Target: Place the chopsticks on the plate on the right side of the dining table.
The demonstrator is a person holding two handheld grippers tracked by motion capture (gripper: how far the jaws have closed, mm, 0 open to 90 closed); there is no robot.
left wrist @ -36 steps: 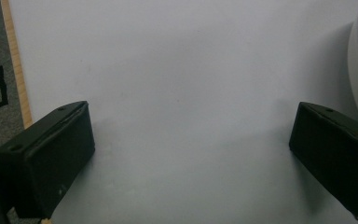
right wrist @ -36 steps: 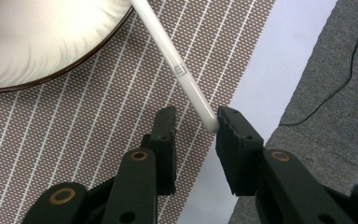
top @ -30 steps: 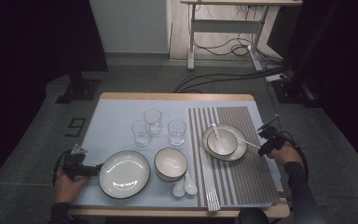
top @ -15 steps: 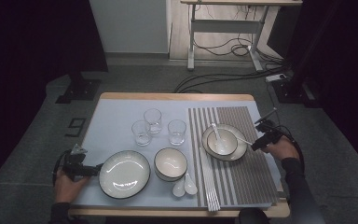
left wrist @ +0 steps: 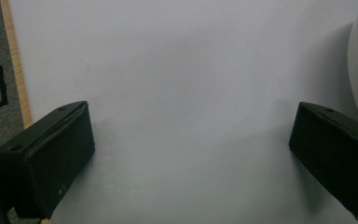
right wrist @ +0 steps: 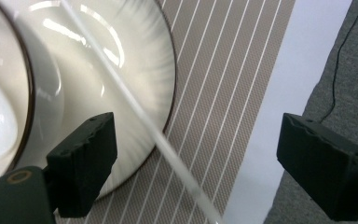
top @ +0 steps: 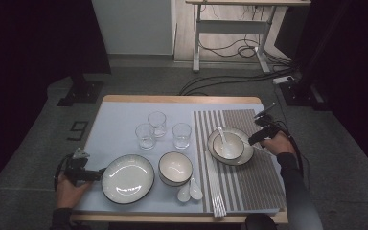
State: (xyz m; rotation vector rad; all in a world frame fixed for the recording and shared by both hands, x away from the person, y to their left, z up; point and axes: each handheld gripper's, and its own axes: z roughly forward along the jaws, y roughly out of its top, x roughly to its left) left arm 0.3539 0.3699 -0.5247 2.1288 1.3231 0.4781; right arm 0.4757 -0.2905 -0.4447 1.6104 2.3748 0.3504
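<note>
At the bench's near left corner, the left gripper (top: pixel 79 173) rests with its jaws spread wide over bare white surface, gripping nothing, just beside the rim of a large white plate (top: pixel 127 178). Right of that plate sits a dark-rimmed bowl (top: pixel 175 167), with two white spoons (top: pixel 189 191) at the near edge. Farther back, on the striped mat (top: pixel 249 182) toward the bench's right edge, the right gripper (top: pixel 259 134) has just been opening its jaws; they stand released beside a plate (right wrist: pixel 140 60) carrying a bowl (top: pixel 228 147). A thin pale rod (right wrist: pixel 135 112), its identity unclear, lies across that plate's rim. Three glasses (top: pixel 157 123) stand mid-bench.
</note>
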